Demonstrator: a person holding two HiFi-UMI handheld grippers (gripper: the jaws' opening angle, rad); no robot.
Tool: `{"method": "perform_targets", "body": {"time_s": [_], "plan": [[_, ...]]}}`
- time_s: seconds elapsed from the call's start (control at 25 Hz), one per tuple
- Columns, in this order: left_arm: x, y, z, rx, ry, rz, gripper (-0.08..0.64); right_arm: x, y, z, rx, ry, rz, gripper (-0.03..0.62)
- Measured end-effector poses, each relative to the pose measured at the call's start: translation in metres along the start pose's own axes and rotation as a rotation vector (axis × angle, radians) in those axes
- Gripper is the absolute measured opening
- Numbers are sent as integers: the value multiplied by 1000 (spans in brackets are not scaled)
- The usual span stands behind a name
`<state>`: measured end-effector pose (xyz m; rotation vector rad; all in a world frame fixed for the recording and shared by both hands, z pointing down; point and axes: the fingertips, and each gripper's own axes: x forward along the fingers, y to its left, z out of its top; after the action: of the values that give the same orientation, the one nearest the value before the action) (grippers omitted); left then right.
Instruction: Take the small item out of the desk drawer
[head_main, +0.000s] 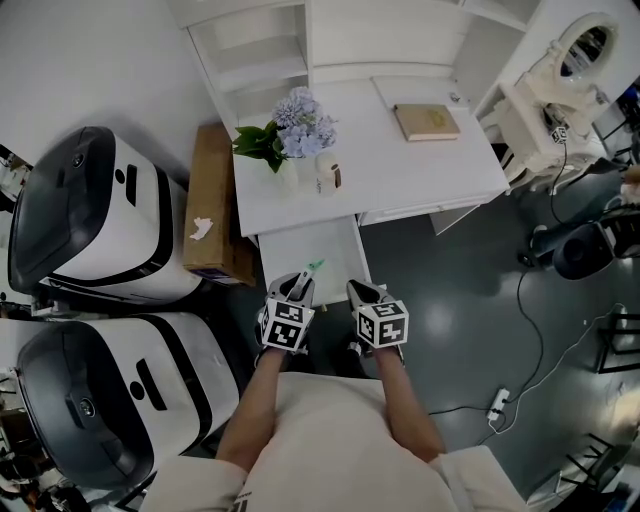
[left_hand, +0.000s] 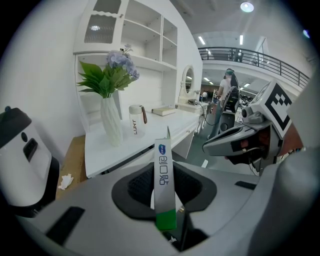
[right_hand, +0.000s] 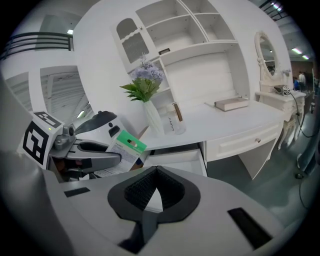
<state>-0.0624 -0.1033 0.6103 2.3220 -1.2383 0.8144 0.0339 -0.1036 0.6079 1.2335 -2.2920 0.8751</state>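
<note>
The small item is a flat white packet with a green end (head_main: 313, 267). My left gripper (head_main: 302, 280) is shut on it and holds it above the open white desk drawer (head_main: 335, 250). In the left gripper view the packet (left_hand: 164, 185) stands upright between the dark pads, its green end nearest the camera. The right gripper view shows the same packet (right_hand: 121, 147) in the left gripper (right_hand: 100, 157), with the open drawer (right_hand: 175, 160) behind it. My right gripper (head_main: 358, 287) hovers beside the left one over the drawer's front, shut with nothing in it; its pads (right_hand: 170, 187) meet at the tips.
On the white desk (head_main: 400, 170) stand a vase of flowers (head_main: 290, 135), a white cup (head_main: 328, 172) and a book (head_main: 427, 122). A cardboard box (head_main: 210, 200) and two white-and-black machines (head_main: 90, 215) sit at the left. Cables and a power strip (head_main: 497, 403) lie on the floor at the right.
</note>
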Motion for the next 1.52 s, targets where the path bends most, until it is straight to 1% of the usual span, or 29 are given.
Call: {"method": "perform_targets", "body": {"time_s": [0.32, 1.52], "plan": [[1, -4, 1, -4, -8, -8, 100, -1, 2, 0, -14, 6, 1, 25], [5, -2, 0, -3, -4, -13, 100, -1, -4, 0, -19, 14, -10, 25]]}}
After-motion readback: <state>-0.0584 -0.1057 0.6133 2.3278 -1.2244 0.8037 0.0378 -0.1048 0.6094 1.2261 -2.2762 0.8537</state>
